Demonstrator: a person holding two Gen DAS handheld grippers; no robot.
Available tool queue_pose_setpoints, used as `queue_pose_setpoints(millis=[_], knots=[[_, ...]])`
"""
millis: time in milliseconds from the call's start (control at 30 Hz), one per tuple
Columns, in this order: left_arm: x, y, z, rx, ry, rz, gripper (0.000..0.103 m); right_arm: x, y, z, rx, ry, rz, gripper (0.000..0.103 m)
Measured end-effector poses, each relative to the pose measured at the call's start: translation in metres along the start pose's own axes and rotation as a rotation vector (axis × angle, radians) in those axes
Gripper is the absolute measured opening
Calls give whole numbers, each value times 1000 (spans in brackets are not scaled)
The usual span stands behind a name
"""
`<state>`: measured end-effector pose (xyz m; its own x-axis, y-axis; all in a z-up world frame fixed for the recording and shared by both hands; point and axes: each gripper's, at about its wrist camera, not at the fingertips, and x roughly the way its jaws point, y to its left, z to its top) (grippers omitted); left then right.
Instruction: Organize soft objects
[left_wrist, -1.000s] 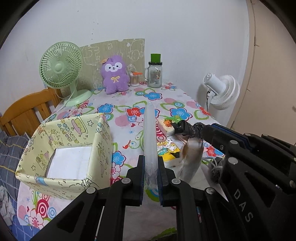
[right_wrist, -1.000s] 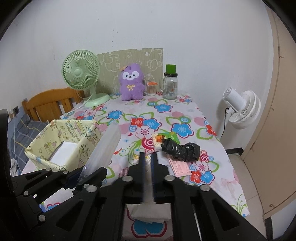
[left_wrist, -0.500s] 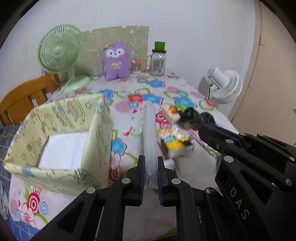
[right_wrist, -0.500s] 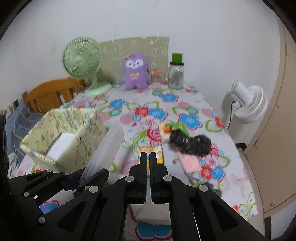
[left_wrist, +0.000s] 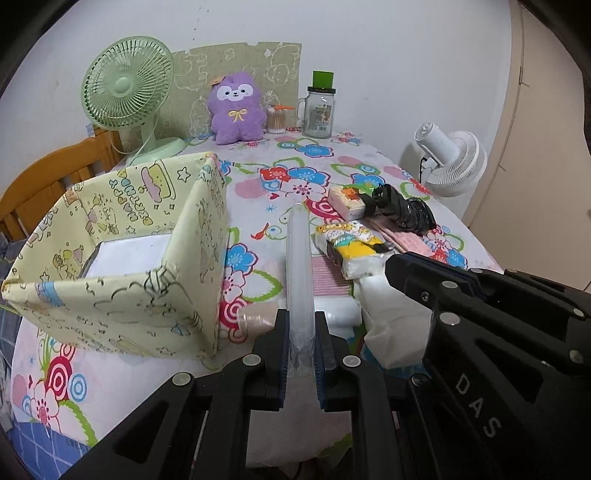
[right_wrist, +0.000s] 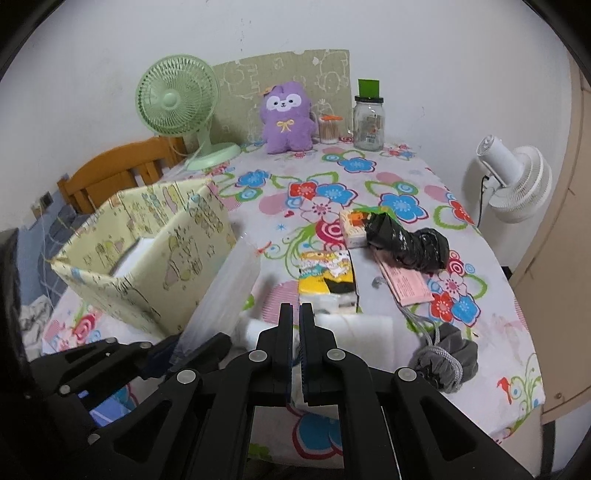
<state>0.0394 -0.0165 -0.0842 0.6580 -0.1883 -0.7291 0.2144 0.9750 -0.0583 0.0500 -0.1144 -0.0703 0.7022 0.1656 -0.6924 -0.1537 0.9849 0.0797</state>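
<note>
My left gripper (left_wrist: 300, 334) is shut on a clear plastic sleeve (left_wrist: 298, 266), which sticks up and forward; the sleeve also shows in the right wrist view (right_wrist: 225, 291). My right gripper (right_wrist: 296, 319) is shut on a white soft sheet (right_wrist: 351, 328); the sheet hangs from it in the left wrist view (left_wrist: 391, 325). A pale yellow fabric box (left_wrist: 122, 266) stands at the left with a white item inside. A yellow tissue pack (right_wrist: 327, 277), a black plastic bag (right_wrist: 406, 243) and a grey drawstring pouch (right_wrist: 447, 358) lie on the flowered tablecloth (right_wrist: 388, 177).
A purple plush toy (right_wrist: 286, 118), a green fan (right_wrist: 177, 107), a glass jar (right_wrist: 369, 118) and a cotton swab cup (right_wrist: 328, 129) stand along the back wall. A white fan (right_wrist: 517, 177) is beyond the table's right edge. A wooden chair (right_wrist: 118, 173) is at left.
Both grippers have come lower and nearer the table's front. The white sheet in the right gripper now hangs close above the tissue pack. The left keeps its hold on the sleeve.
</note>
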Motion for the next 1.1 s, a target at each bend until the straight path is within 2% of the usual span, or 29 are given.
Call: queue_pose_setpoints(millis=[200,700,933,1100], knots=[[2,-2,-7,3,7,-5,10,3,0,-8,-8,16,-15,7],[12,-25,-19,39,28,-62,10,4,-28,-27,33,66,-133,7],[15,-38,-19,57,29,-79,10,-5,-43,-35,41,21,-141,7],[18,-48,-17,71,30,-85,10,-7,-58,-37,68,25,-173,7]])
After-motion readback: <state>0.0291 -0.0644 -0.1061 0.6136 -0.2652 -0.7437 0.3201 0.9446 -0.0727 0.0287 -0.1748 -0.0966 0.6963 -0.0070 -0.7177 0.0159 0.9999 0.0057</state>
